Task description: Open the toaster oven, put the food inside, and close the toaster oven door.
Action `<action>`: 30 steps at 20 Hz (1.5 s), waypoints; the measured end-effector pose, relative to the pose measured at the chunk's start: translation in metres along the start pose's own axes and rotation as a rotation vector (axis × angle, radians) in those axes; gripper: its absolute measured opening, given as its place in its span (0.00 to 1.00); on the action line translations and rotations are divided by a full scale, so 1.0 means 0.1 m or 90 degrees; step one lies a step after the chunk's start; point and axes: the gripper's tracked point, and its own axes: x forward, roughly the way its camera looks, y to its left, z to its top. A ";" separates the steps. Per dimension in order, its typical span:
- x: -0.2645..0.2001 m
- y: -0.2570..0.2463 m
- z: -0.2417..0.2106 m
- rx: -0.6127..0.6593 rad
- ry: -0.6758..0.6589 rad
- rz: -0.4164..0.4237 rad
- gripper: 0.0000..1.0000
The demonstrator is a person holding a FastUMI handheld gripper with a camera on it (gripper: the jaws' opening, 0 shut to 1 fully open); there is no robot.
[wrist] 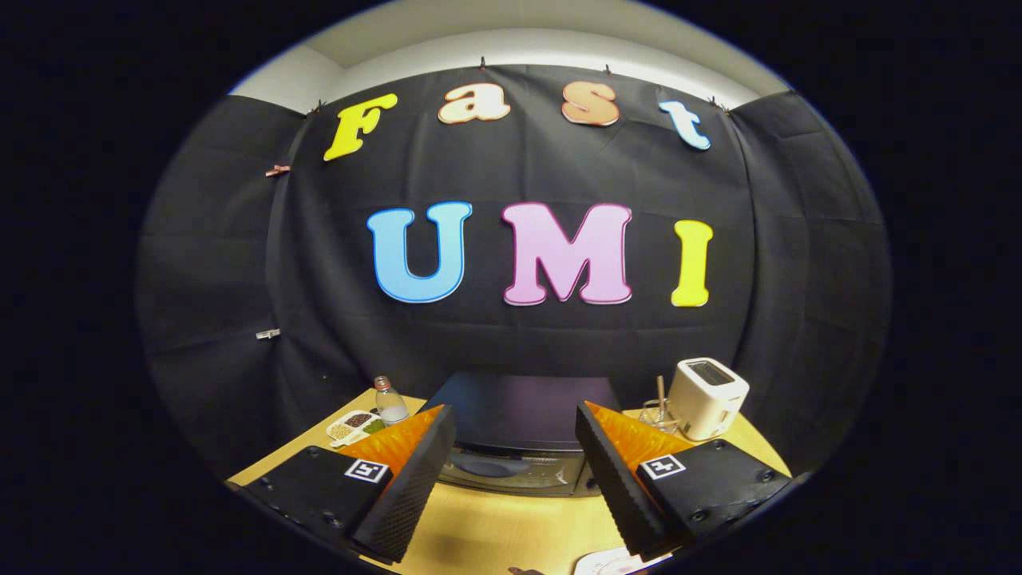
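Toaster oven (519,435) is sitting dark and low at the back of the wooden table (495,531), straight ahead of us and framed between the two fingers; its glass door (503,469) is looking shut, upright against the body. We are holding the gripper (515,447) with its jaws spread wide and gripping nothing, the fingers hanging over the table short of the door. We are reading no brand or wording on the oven from here; the only marks close by are square black-and-white tags on the finger mounts. Left of the oven a small clear bottle (390,402) is standing beside a divided tray (354,426) of small dark, pale and green foods, near the table's left edge. Right of the oven a glass (657,411) with sticks in it is standing just beside a white slot toaster (707,397), which is crowding the right edge. Bare tabletop is lying open between the fingers and the oven front. A pale plate edge (611,563) is peeking in at the near side, under the right finger.
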 end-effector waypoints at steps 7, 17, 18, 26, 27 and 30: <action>0.70 0.18 -0.61 0.003 0.106 -0.009 0.98; 1.29 0.07 -1.33 0.024 0.218 -0.075 0.98; 1.24 0.04 -1.36 0.020 0.230 -0.093 0.99; 1.19 0.03 -1.51 0.024 0.248 -0.128 0.98; 1.15 0.04 -1.54 0.023 0.251 -0.126 0.98; 0.86 0.07 -1.70 0.016 0.274 -0.123 0.97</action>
